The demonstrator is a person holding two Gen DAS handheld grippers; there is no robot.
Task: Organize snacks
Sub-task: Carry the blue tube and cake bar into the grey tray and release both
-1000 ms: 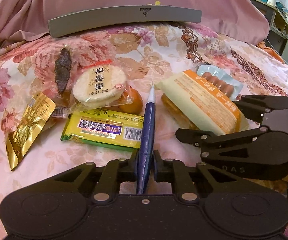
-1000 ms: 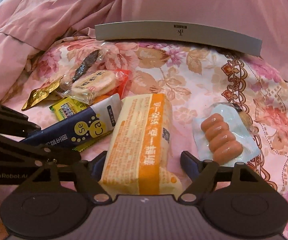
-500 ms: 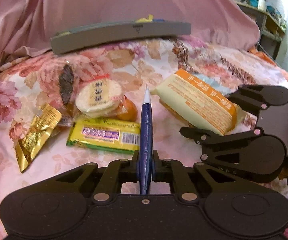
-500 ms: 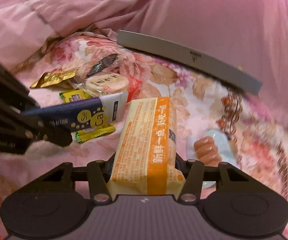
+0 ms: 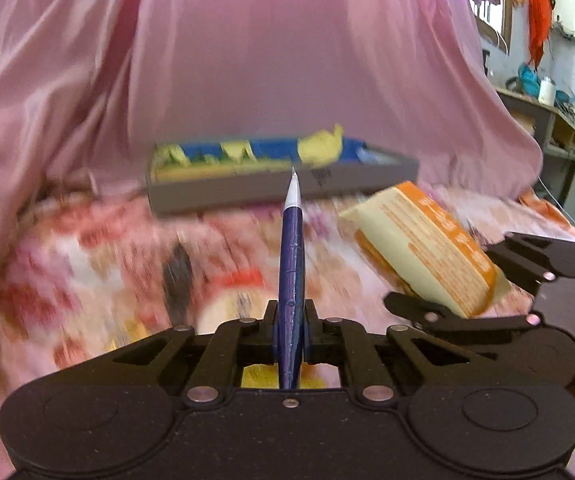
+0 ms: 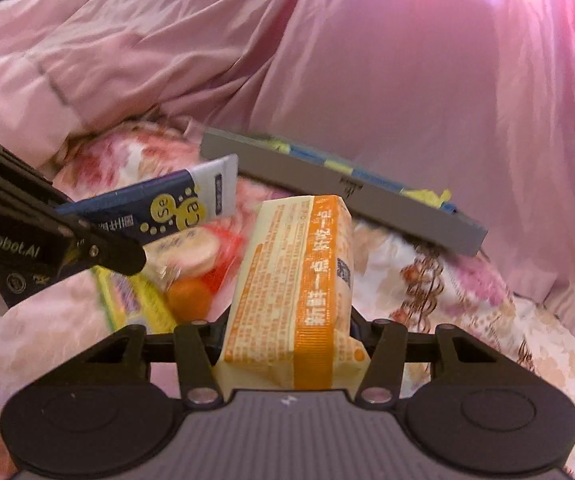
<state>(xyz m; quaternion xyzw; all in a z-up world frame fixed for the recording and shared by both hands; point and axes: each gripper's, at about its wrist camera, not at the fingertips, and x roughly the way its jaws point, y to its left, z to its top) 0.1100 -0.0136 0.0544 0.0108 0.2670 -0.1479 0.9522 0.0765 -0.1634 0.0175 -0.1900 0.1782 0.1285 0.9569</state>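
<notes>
A: While both snacks hang clear of the floral bedspread, the blue packet sits edge-on, pinched flat in the clenched left gripper.

B: And the right gripper? Clamped on the orange-and-cream packet, which stands between its fingers.

A: Look past them: the grey tray lies on the bed, blue and yellow wrappers already inside.

B: Under the left gripper, a round rice cracker, a yellow-green bar and something orange lie on the spread. Pink quilt behind.
</notes>
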